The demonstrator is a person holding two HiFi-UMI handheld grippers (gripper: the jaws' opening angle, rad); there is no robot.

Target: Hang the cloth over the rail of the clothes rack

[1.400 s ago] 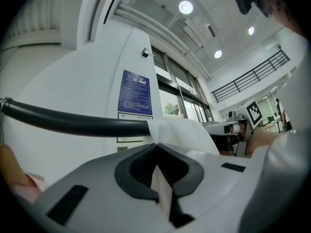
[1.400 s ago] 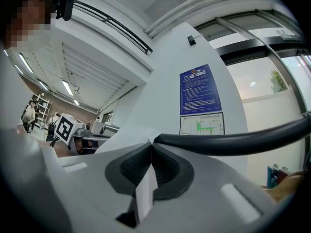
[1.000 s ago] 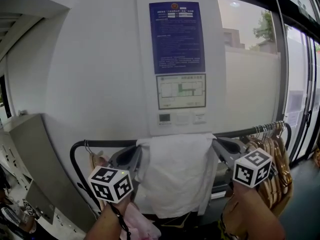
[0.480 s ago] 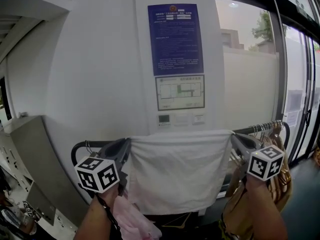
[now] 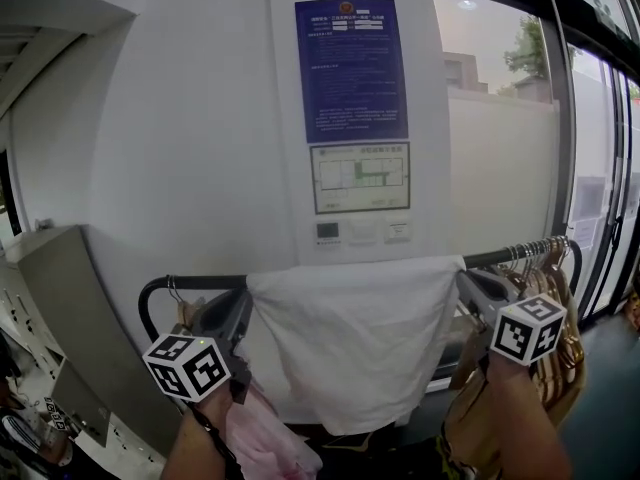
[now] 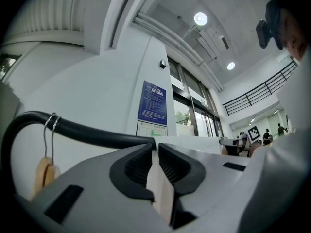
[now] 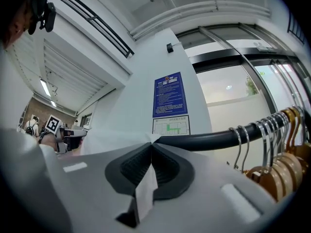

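The white cloth point(image 5: 350, 338) hangs over the black rail point(image 5: 190, 282) of the clothes rack, spread wide below the wall notices. My left gripper point(image 5: 241, 311) sits just below the cloth's left top corner. In the left gripper view its jaws point(image 6: 155, 147) are opening: a narrow gap shows, with a pale strip of cloth point(image 6: 163, 193) loose between the pads. My right gripper point(image 5: 468, 286) is at the cloth's right top corner, against the rail. In the right gripper view it point(image 7: 150, 149) is shut on a fold of cloth point(image 7: 145, 191), with the rail point(image 7: 214, 139) just behind.
Several wooden hangers point(image 5: 545, 288) crowd the rail's right end, close to my right gripper. One hanger point(image 6: 44, 171) hangs at the left bend of the rail. A pink garment point(image 5: 265, 438) hangs below on the left. A white wall with a blue notice point(image 5: 350, 68) stands right behind.
The grippers moved apart and stretched the cloth wide along the rail. Since then the left gripper has dropped a little below the cloth's corner, and the cloth's bottom left hangs looser.
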